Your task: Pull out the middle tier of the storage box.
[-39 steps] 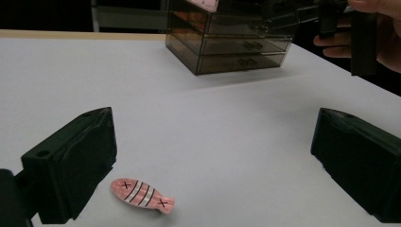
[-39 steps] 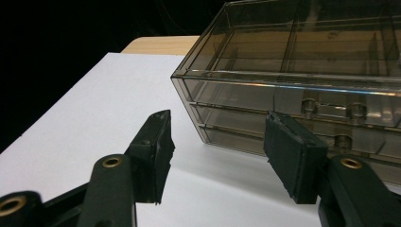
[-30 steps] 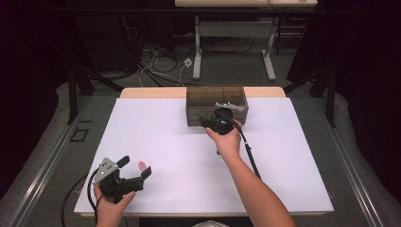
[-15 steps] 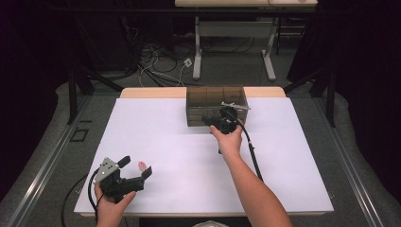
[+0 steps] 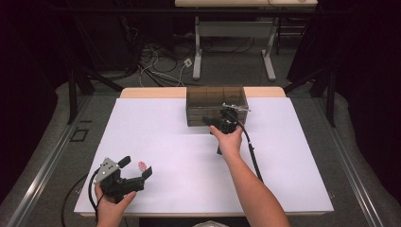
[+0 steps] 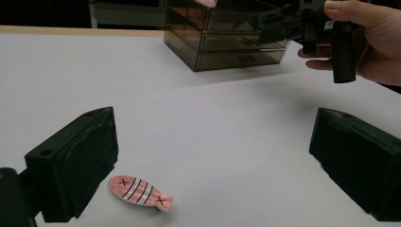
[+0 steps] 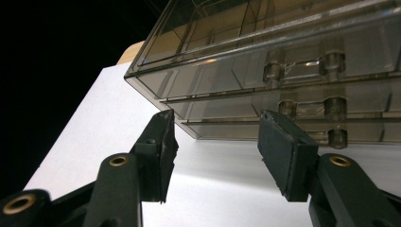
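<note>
A smoky clear drawer chest (image 5: 215, 103) stands at the back of the white table (image 5: 283, 156); its drawer fronts with clear handles (image 7: 302, 66) fill the top of the right gripper view, and it shows far off as the chest (image 6: 222, 35) in the left gripper view. My right gripper (image 5: 218, 122) is open just in front of the chest's lower drawers, nothing between its fingers (image 7: 283, 151). My left gripper (image 5: 137, 170) is open near the front left. A small pink striped fish piece (image 6: 140, 191) lies on the table by the left jaw, the same fish (image 5: 142, 165) in the high view.
Beyond the table's far edge lie a carpeted floor, tangled cables (image 5: 156, 61) and a desk frame (image 5: 231, 52). A metal rail (image 5: 42, 175) runs along the left side. The right hand and gripper (image 6: 340, 42) hover at the top right of the left gripper view.
The right gripper has shifted slightly along the chest's front. The left gripper has stayed in place by the fish piece.
</note>
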A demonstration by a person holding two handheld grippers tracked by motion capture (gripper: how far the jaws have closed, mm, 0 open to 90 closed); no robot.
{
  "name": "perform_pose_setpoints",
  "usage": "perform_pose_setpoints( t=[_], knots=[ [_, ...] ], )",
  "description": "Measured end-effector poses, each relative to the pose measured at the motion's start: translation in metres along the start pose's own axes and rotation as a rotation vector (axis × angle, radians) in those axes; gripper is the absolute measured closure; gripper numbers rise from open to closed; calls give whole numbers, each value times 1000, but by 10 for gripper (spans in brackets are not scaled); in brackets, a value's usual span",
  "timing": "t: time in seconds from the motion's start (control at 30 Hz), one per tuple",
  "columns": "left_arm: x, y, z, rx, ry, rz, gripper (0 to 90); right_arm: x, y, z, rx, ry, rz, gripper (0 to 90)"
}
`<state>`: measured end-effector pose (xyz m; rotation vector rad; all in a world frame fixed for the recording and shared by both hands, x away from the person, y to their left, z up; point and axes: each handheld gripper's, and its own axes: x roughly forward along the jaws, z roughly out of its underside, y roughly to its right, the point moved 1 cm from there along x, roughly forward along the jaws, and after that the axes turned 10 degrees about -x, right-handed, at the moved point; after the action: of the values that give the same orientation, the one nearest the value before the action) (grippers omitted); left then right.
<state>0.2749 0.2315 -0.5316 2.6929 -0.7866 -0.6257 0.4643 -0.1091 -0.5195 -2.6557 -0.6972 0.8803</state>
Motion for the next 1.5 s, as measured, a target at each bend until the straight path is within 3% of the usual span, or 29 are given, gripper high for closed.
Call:
perform_pose_setpoints(
  t=[0.13,0.27,0.33,0.47,0.5,0.6,1.5],
  knots=[
    [0,0,0,-1,0,1,24,3,1,2,22,18,-2,478],
    [0,0,0,-3,-1,2,27,5,5,5,55,-1,-6,492],
    [1,-1,1,-8,-4,2,27,7,7,6,80,14,-5,497],
    [1,-1,1,-9,-5,0,28,6,14,7,118,-12,-8,505],
    [1,-1,1,-9,-4,0,28,7,16,8,138,7,-13,514],
    [1,-2,0,-7,-2,-3,29,6,18,8,144,-22,-13,516],
    [0,-3,0,-8,-1,-9,31,17,28,12,193,-41,-1,528]
  ],
)
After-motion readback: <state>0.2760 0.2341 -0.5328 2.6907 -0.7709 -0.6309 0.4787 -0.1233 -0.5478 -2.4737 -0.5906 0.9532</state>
